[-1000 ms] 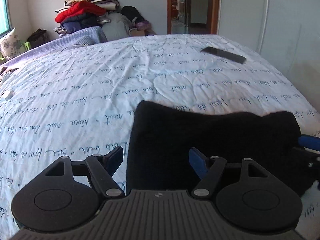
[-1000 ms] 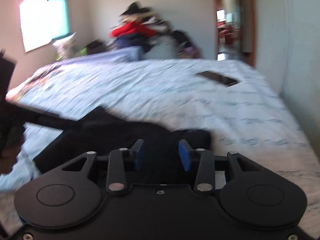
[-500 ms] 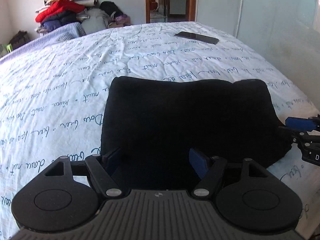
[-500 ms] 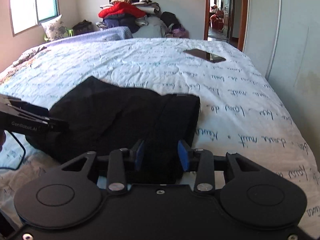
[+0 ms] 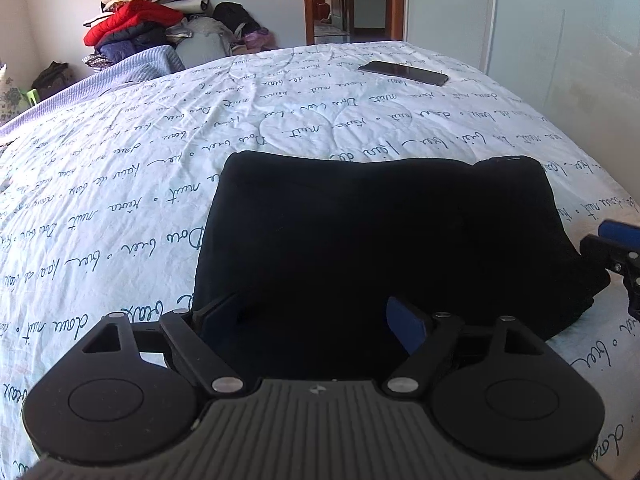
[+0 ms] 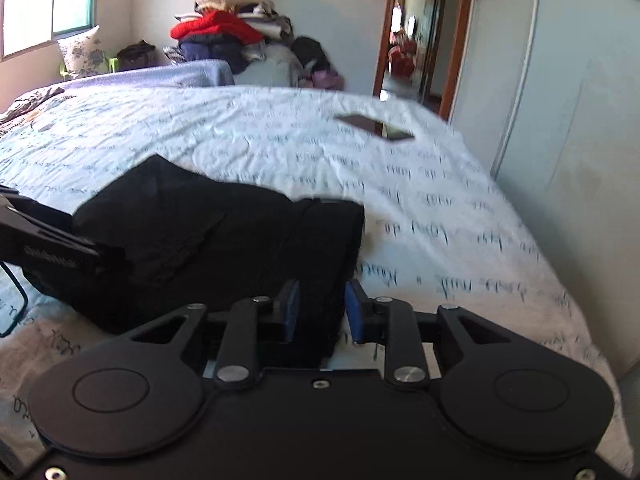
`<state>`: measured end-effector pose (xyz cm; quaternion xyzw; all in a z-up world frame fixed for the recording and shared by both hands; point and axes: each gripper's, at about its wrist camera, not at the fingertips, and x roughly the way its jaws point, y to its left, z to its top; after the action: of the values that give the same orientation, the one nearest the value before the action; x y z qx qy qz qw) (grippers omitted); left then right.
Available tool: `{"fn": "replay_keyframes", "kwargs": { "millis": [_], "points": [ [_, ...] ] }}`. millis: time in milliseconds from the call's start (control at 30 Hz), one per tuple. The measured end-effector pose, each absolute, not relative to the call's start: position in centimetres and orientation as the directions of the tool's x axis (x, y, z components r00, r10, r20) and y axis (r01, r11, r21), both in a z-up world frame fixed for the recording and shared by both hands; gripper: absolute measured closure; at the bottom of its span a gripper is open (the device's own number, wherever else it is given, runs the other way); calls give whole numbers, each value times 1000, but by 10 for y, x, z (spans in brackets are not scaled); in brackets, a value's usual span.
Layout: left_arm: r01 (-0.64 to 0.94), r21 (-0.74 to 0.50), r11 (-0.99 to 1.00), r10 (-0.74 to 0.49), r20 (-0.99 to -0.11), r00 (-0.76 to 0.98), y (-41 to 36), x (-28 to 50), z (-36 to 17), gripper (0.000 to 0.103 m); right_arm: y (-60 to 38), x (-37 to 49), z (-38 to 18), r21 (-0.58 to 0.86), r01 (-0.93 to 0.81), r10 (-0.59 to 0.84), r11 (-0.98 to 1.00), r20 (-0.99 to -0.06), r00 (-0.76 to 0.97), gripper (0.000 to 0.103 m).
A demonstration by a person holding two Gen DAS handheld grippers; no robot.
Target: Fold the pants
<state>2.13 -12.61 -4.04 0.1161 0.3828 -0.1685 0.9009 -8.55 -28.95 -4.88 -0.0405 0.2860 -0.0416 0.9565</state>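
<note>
The black pants (image 5: 376, 232) lie folded into a thick rectangle on the bed near its front edge; they also show in the right wrist view (image 6: 224, 248). My left gripper (image 5: 312, 320) is open, its fingers spread wide over the near edge of the pants. My right gripper (image 6: 320, 312) is open with a narrower gap, its fingers astride the right near corner of the pants. The right gripper's tip (image 5: 616, 248) shows at the right edge of the left wrist view. The left gripper (image 6: 60, 248) shows at the left of the right wrist view.
The bed has a white cover (image 5: 120, 184) with blue script. A dark phone (image 5: 402, 73) lies at the far right of the bed. A pile of clothes (image 5: 148, 28) stands behind the bed. A wall (image 6: 560, 120) runs along the right side, with a doorway (image 5: 348, 0) beyond.
The pants went from half-lifted to lying flat as a folded stack. Both grippers stay open at the near edge; the right one has shifted and its view is blurred by motion.
</note>
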Motion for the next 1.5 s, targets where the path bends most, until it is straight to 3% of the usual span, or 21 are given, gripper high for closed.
{"fn": "replay_keyframes", "kwargs": {
  "millis": [167,367,567,633,733,800,867,1033,1200,1300,1333,1400,1467,1500],
  "points": [
    [381,85,920,-203,-730,652,-128,19,-40,18,-274,-71,-71,-156,-16,-82,988,-601,795,78],
    [373,98,923,-190,-727,660,-127,16,-41,13,-282,-77,-68,-79,31,-72,996,-592,802,74],
    [361,100,927,-179,-728,662,-127,16,-42,11,-270,-76,-74,-145,8,-93,989,-594,799,74],
    [362,103,926,-178,-728,662,-127,16,-42,10,-273,-77,-73,-158,25,-115,987,-595,795,65],
    [361,82,929,-193,-725,661,-122,14,-39,11,-287,-77,-61,-52,72,-89,996,-591,802,50],
    [364,56,930,-215,-719,661,-119,14,-35,12,-299,-74,-52,13,117,-88,993,-574,814,16],
    [369,39,929,-234,-709,665,-117,15,-32,12,-313,-68,-46,77,166,-93,983,-572,815,9],
    [376,61,925,-235,-686,689,-125,20,-27,13,-346,-59,-35,236,228,-79,945,-510,857,8],
    [371,56,927,-233,-688,687,-137,40,-24,13,-337,-37,-35,-22,169,-157,985,-504,849,9],
    [344,63,937,-212,-680,702,-144,52,-23,12,-348,-20,-39,72,115,-59,991,-536,842,9],
    [341,67,938,-208,-677,705,-146,54,-23,12,-350,-15,-40,90,107,-40,990,-551,833,12],
    [344,83,935,-204,-669,715,-153,60,-22,12,-352,-6,-42,94,102,-30,990,-576,817,41],
    [349,103,931,-198,-661,723,-160,63,-23,12,-357,1,-46,138,94,5,986,-588,809,61],
    [354,111,929,-198,-658,727,-165,65,-23,12,-360,3,-48,169,93,26,981,-592,805,65]
  ]
}}
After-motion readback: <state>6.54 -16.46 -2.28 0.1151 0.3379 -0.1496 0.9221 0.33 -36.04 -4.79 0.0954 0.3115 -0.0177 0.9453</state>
